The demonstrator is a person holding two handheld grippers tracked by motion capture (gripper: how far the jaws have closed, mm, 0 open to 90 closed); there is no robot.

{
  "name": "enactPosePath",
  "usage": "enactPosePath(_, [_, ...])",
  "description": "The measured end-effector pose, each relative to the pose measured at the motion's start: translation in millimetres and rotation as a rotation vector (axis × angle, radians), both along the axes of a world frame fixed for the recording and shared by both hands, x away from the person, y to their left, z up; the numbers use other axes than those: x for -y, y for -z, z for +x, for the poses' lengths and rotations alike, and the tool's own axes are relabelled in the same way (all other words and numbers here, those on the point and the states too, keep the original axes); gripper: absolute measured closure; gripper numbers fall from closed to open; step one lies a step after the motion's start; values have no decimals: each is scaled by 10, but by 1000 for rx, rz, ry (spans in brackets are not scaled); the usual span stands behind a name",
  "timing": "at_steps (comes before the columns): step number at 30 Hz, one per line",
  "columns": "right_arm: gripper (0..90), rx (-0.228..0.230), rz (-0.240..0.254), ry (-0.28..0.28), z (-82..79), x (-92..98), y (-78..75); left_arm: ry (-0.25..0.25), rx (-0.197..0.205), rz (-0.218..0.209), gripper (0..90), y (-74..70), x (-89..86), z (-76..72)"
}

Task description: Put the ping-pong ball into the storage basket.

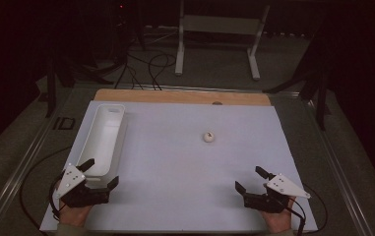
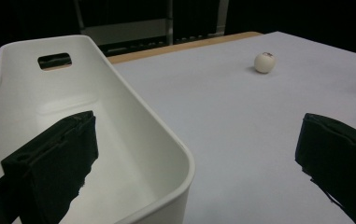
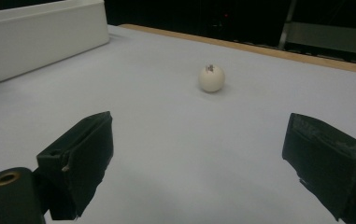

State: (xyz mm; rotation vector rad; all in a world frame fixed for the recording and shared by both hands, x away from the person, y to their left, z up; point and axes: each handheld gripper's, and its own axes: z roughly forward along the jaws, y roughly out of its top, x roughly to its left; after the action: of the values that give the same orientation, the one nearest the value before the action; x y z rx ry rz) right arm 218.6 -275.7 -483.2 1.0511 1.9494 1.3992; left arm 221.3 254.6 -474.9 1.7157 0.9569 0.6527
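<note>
While both hands are resting at the near edge of the white table sheet (image 1: 175,167), the left gripper (image 1: 100,173) is standing with its jaws spread wide, one jaw sitting over the near end of the white oblong tub (image 1: 104,137), gripping nothing. The right gripper (image 1: 251,178) is likewise holding its jaws wide apart and empty. The small white ball (image 1: 209,136) is lying alone mid-sheet, well apart from both grippers and the tub
</note>
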Motion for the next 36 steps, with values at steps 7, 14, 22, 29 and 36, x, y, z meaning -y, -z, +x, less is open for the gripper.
enactPosePath(7, [81,-1,-5,6,2,-10,-4,-6,4,5,0,2,4,-4])
enactPosePath(14, [76,-5,-3,18,-4,-13,-23,-10,8,9,0,1,9,-8])
enactPosePath(22, [74,-6,1,25,-7,-24,-85,-15,11,12,0,7,23,-12])
enactPosePath(29, [74,-12,2,31,6,-41,-159,-16,10,14,0,9,35,-9])
enactPosePath(36, [74,-35,-7,33,27,-65,-223,-18,11,11,0,10,32,-9])
